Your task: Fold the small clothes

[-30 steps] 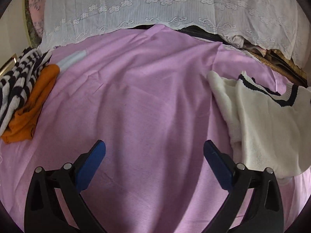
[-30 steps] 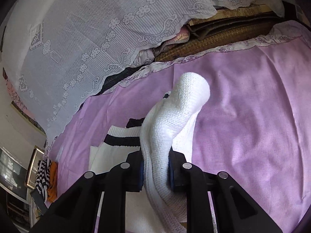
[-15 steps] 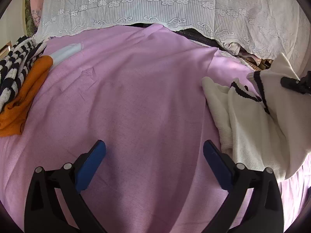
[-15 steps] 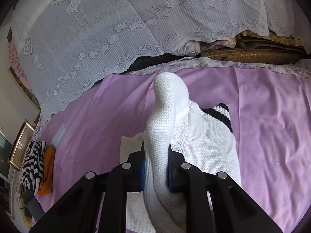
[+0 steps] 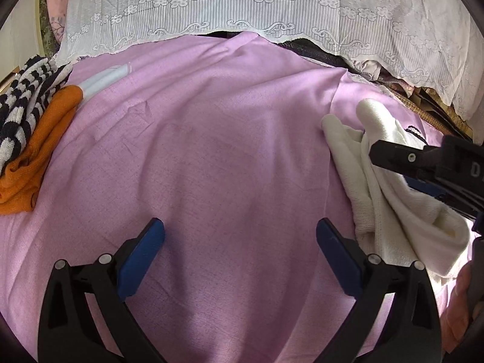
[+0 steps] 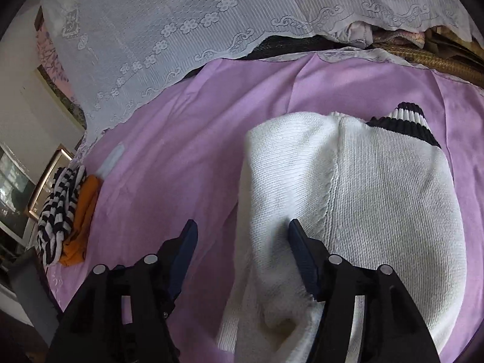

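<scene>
A white knit sweater with a black-and-white striped collar lies folded over on the purple sheet. My right gripper is open just above its left part, with sweater knit lying between the jaws. In the left wrist view the sweater is at the right edge with the right gripper's black body over it. My left gripper is open and empty over bare purple sheet, left of the sweater.
An orange garment and a black-and-white striped garment lie piled at the sheet's left edge, also in the right wrist view. A white lace cover hangs along the back. A white strip lies near the pile.
My right gripper has opened and let go of the sweater fold, which now lies laid over the body. The left gripper stays open and has shifted slightly.
</scene>
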Tool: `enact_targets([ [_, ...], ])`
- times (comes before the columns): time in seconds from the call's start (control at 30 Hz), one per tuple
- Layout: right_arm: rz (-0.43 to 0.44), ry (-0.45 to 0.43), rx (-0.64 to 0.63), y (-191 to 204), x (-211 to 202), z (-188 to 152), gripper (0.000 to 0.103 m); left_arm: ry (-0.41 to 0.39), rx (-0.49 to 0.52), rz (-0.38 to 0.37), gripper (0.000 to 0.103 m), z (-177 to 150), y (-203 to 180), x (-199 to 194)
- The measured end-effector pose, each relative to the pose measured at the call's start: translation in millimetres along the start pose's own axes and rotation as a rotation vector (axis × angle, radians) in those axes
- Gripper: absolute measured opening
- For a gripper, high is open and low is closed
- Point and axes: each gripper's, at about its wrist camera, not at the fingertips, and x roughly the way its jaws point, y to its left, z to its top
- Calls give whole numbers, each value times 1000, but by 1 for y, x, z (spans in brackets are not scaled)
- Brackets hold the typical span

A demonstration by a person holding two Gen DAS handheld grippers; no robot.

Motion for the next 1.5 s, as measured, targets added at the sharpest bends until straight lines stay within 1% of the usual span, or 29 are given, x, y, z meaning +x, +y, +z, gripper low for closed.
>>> enact_targets([
  [0.03,11,-14,-17,2,-7,-1,56,0,4,1,98,-1,0,0],
  [0.07,21,-25,-27,3,-14,-2,47,1,8,3,98,-1,-1,0],
  [0.13,45,-55,-16,-2,-33,-4,41,0,14,9,98,-1,-2,0],
  [0.17,39,-77,-16,-7,-43,-6,39,0,17,12,98,-1,-2,0],
  [0.2,15,-98,-31,-12,-53,-9,38,0,20,16,98,-2,-3,0],
  [0.23,-26,-122,-54,-17,-62,-13,36,0,24,19,98,-2,-4,0],
  [0.3,-110,-159,-86,-31,-76,-24,35,0,32,25,98,-2,-5,0],
  [0.33,-128,-166,-79,-40,-80,-30,35,-1,36,27,98,-2,-5,1],
  [0.4,-156,-168,-47,-58,-81,-36,35,-1,41,33,98,-3,-7,1],
  [0.47,-172,-157,-51,-64,-74,-43,31,-1,46,38,98,-3,-7,1],
  [0.53,-179,-143,-127,-49,-64,-52,31,0,50,37,98,-4,-7,1],
  [0.6,-164,-70,-242,-20,-44,-68,31,-1,49,31,98,-4,-7,0],
  [0.63,-187,-41,-298,-7,-32,-76,29,-2,48,27,98,-4,-6,-1],
  [0.67,-211,-35,-333,1,-24,-83,25,-5,46,22,98,-4,-6,-2],
  [0.7,-222,-45,-337,3,-20,-87,25,-12,46,14,98,-4,-6,-4],
  [0.73,-208,-58,-313,0,-20,-89,25,-22,48,6,98,-4,-7,-7],
  [0.83,-103,-57,-238,-16,-28,-86,25,-52,75,-6,98,-5,-14,-14],
  [0.93,75,-58,-191,-30,-55,-81,25,-62,117,2,98,-7,-24,-17],
  [0.97,113,-74,-187,-36,-66,-79,28,-67,128,-2,98,-8,-28,-20],
  [1.03,120,-131,-169,-50,-90,-71,32,-106,156,3,98,-6,-37,-32],
  [1.1,128,-191,-99,-75,-110,-55,36,-167,183,6,98,-2,-51,-49],
  [1.13,135,-211,-52,-90,-115,-44,40,-191,190,-8,98,2,-60,-57],
  [1.23,115,-233,66,-123,-111,-12,44,-208,234,-74,98,16,-95,-68],
  [1.27,112,-234,90,-130,-105,-4,46,-208,259,-71,98,20,-110,-66],
  [1.3,103,-235,115,-137,-98,3,48,-211,281,-50,98,22,-124,-62],
  [1.33,103,-233,143,-142,-91,8,52,-210,299,-22,98,24,-136,-54],
  [1.37,116,-229,171,-146,-84,11,53,-201,314,5,98,26,-146,-44],
  [1.43,140,-219,211,-152,-68,17,53,-146,325,57,98,26,-156,-19],
  [1.5,159,-200,211,-154,-52,22,53,-84,338,108,99,18,-154,8],
])
